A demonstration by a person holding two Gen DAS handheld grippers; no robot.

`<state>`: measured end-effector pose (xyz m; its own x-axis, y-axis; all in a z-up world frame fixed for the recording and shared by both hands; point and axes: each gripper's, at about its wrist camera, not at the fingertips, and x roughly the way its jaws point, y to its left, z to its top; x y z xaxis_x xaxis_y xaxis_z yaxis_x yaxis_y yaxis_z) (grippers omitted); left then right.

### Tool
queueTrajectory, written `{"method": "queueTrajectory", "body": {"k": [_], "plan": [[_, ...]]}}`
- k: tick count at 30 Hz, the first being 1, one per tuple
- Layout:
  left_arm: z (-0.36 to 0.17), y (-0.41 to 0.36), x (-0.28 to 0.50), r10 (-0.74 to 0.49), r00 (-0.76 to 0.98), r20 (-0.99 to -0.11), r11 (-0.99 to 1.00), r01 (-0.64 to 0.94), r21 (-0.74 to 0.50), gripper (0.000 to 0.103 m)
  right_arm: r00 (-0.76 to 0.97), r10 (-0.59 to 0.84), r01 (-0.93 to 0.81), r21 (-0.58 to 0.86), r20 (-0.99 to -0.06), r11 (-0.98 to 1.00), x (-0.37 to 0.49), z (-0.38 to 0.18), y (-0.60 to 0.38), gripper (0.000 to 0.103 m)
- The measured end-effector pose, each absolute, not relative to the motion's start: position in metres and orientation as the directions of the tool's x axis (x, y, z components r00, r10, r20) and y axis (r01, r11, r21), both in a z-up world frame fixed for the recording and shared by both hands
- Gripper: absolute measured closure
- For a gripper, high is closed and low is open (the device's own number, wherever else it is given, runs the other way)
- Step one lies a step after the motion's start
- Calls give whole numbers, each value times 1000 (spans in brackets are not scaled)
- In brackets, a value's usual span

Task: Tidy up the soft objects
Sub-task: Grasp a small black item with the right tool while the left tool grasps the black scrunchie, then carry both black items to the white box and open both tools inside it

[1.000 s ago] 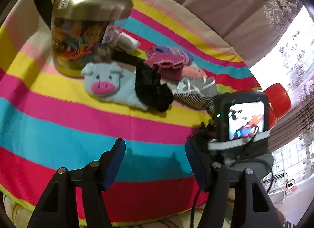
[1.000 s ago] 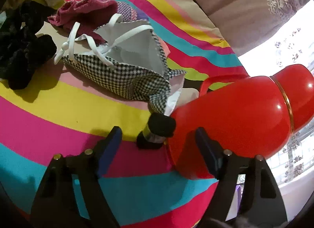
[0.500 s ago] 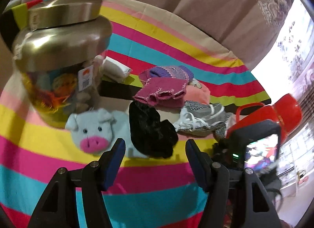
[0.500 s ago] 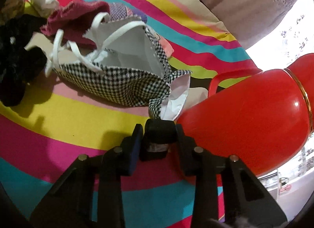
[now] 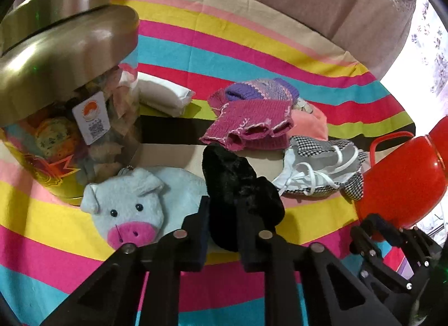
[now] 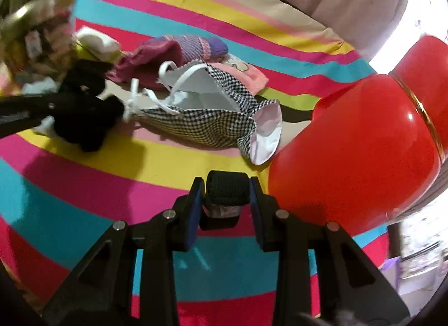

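Note:
In the left wrist view my left gripper [image 5: 224,214] has its jaws closing on a black fuzzy cloth [image 5: 232,174], whose near end is pinched between the pads. The cloth lies partly over a pale blue plush pig [image 5: 128,214]. Behind them lie magenta and purple knitwear [image 5: 249,121] and a black-and-white checked pouch [image 5: 322,169] with white laces. My right gripper [image 6: 225,194] is shut on a small bottle with a black ribbed cap [image 6: 227,188], lifted just off the striped cloth beside a red flask [image 6: 358,143]. The checked pouch [image 6: 207,121] lies beyond it.
A tall jar with a gold lid [image 5: 56,101] stands at the left, close behind the pig. A white packet [image 5: 162,96] lies beside it. The red flask [image 5: 397,180] lies on its side at the right. A striped cloth [image 5: 56,256] covers the table; curtains hang behind.
My left gripper moved in to the black fuzzy cloth and its jaws came together on it. My right gripper shut on the small bottle and lifted it a little.

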<state>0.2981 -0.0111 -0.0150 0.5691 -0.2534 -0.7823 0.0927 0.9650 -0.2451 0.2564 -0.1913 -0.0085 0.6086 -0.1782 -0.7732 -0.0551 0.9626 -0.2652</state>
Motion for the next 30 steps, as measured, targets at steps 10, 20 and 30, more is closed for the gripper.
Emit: {"method": "queueTrajectory", "body": {"k": [10, 20, 30], "plan": [[11, -7, 260, -325, 608, -724, 938, 113, -326, 89, 622, -23, -73, -87, -783, 994, 224, 13, -217, 67], [46, -24, 218, -402, 633, -662, 908, 181, -378, 89, 623, 13, -30, -7, -782, 1000, 182, 29, -254, 67], [64, -72, 179, -498, 598, -627, 865, 290, -410, 89, 618, -51, 80, -2, -784, 997, 129, 39, -319, 67]]}}
